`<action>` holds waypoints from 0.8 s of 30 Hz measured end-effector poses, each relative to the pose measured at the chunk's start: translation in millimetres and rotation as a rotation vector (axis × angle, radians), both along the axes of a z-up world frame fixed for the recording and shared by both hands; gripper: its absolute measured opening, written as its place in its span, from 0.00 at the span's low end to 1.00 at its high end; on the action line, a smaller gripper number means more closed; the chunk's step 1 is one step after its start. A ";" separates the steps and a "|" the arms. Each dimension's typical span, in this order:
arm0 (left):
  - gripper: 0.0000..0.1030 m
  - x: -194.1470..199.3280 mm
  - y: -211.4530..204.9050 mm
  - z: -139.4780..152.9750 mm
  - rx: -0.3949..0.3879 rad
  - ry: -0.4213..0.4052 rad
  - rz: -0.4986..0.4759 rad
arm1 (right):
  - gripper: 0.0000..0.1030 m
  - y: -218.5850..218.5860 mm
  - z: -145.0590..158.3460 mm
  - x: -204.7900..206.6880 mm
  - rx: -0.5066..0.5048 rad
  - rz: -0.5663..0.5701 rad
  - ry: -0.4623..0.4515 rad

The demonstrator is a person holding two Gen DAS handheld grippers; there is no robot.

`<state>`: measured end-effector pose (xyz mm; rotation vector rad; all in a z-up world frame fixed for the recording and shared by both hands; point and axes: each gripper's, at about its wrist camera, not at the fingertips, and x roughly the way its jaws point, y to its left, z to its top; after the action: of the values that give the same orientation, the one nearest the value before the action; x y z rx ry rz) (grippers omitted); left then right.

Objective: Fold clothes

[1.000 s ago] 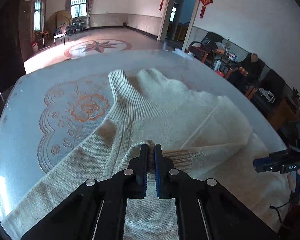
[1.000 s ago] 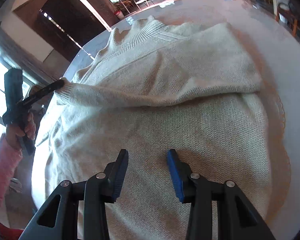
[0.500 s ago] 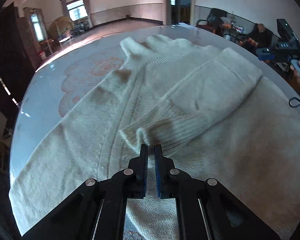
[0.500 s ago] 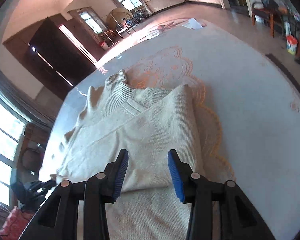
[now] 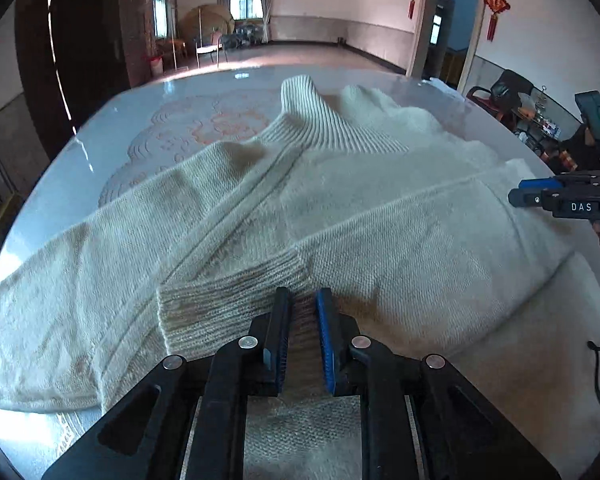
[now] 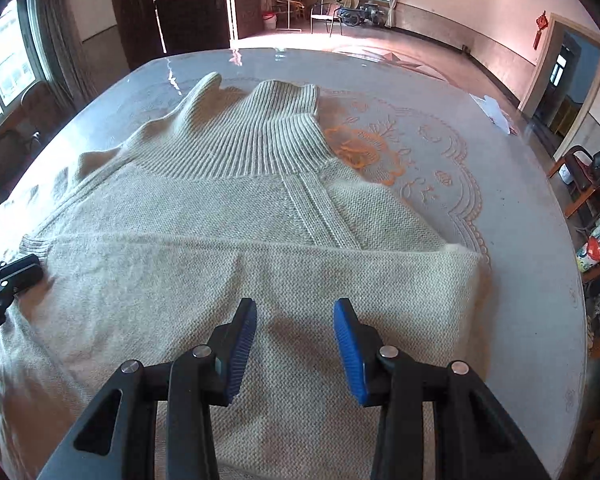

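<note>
Left hand-held gripper [image 5: 302, 304] parted over cream ribbed sweater [image 5: 380, 220] cuff

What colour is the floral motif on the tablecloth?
Orange floral motif on a pale grey tablecloth; clearest in the right wrist view.

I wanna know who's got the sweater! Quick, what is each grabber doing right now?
Left gripper: open a little, fingers either side of the sweater's ribbed cuff, not pinching it.
Right gripper: open wide, empty, over the sweater.
</note>
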<state>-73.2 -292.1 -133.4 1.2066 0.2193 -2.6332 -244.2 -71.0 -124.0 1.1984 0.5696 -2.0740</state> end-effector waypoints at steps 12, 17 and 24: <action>0.51 21.6 -50.9 9.7 0.003 0.011 0.185 | 0.39 88.7 22.1 -48.4 -0.187 -0.291 0.015; 0.55 28.4 -56.4 -2.7 0.046 -0.004 0.213 | 0.38 78.8 25.4 6.1 -0.175 -0.095 0.009; 0.63 20.1 -54.6 -7.5 0.042 -0.008 0.204 | 0.47 88.1 31.6 19.2 -0.216 -0.161 -0.014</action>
<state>-53.1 -346.7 -140.9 1.1414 0.3775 -2.4591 -225.0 17.0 -92.4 1.1630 0.2402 -2.1947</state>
